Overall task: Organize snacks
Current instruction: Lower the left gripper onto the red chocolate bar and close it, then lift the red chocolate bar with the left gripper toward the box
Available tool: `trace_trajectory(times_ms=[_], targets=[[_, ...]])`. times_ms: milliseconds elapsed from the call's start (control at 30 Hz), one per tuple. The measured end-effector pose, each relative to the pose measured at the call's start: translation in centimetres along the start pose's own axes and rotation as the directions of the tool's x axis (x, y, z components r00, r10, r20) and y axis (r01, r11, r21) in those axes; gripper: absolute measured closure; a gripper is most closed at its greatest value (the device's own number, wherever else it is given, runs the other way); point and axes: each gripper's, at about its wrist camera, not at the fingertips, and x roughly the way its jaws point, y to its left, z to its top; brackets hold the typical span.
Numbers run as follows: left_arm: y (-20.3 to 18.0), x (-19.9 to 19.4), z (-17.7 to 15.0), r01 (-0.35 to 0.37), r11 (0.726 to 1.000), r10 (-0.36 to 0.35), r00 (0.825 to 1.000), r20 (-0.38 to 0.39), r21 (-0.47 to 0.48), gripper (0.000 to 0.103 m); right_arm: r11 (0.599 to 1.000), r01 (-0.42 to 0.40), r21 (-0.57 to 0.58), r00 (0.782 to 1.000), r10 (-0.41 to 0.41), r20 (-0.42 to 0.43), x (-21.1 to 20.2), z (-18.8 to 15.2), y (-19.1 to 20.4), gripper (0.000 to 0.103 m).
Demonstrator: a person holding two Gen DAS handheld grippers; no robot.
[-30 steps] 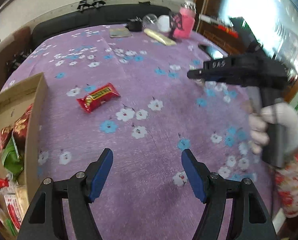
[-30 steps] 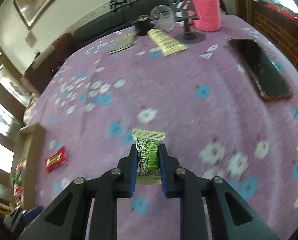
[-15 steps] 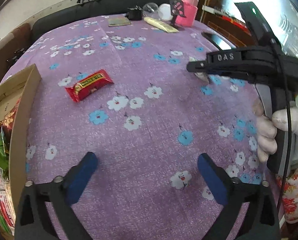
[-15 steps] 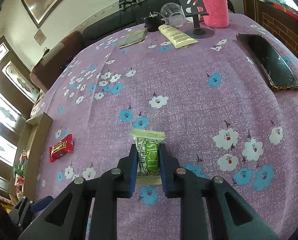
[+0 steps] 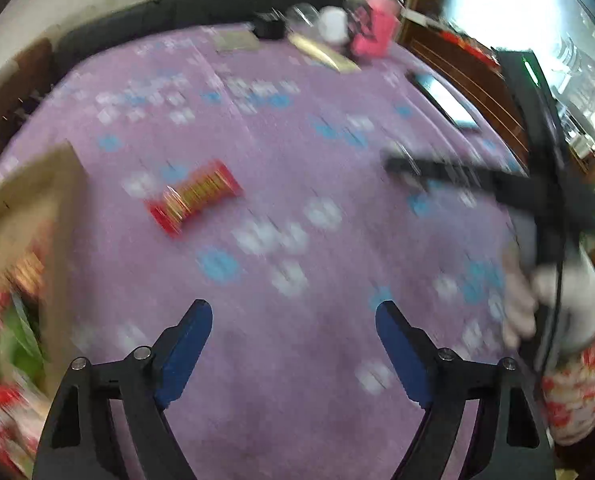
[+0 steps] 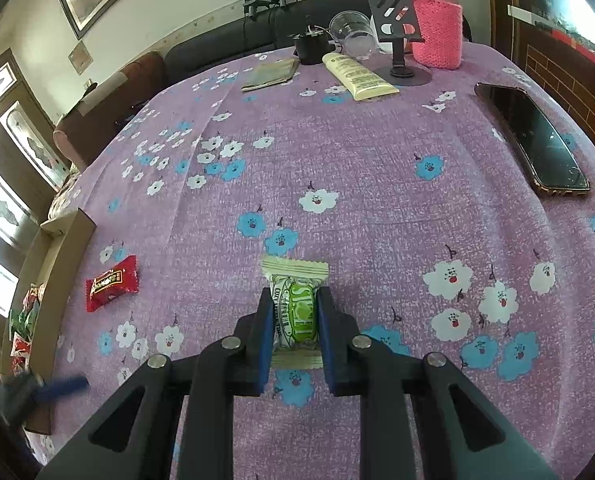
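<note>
My right gripper [image 6: 293, 300] is shut on a green and cream snack packet [image 6: 295, 308], held above the purple flowered tablecloth. A red snack packet [image 6: 111, 282] lies on the cloth to the left; it also shows in the blurred left wrist view [image 5: 195, 196]. My left gripper [image 5: 293, 320] is open and empty, above the cloth, with the red packet ahead and to the left. A cardboard box [image 5: 29, 216] with several snack packets stands at the left edge [image 6: 63, 236]. The right gripper's body [image 5: 497, 188] shows at the right of the left wrist view.
A phone [image 6: 533, 140] lies at the right. At the back stand a pink bottle [image 6: 437, 28], a phone stand [image 6: 397, 20], a cream tube [image 6: 357, 76], a clear cup [image 6: 351, 28] and a flat grey packet [image 6: 271, 74]. A dark sofa lies behind.
The left gripper has moved, blurring its view, and its jaws are narrower than half a second ago. The right gripper keeps the green packet and has drawn back slightly.
</note>
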Motion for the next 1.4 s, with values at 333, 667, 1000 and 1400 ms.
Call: trace_trajectory(times_ms=[333,667,1000,1400], targets=[[4.5,5.0,5.3,-0.082,0.990,0.088,0.995,-0.056,0.113,0.026,1.000,-0.024,0.001,1.000,0.024,-0.001,0.1,0.1,-0.2,0.084],[2.6,4.0,4.7,-0.080,0.991,0.081,0.997,-0.010,0.104,0.079,0.995,-0.085,0.042,0.996,0.085,0.015,-0.3,0.2,-0.6,0.085],[1.0,2.6,3.6,-0.046,0.997,0.045,0.999,0.021,0.066,0.084,0.991,-0.126,0.045,0.991,0.123,0.055,-1.4,0.2,-0.4,0.085],[0.5,5.4,4.9,-0.150,0.984,0.145,0.988,0.059,0.097,0.062,0.991,-0.126,0.044,0.992,0.125,0.033,-0.8,0.2,-0.3,0.085]])
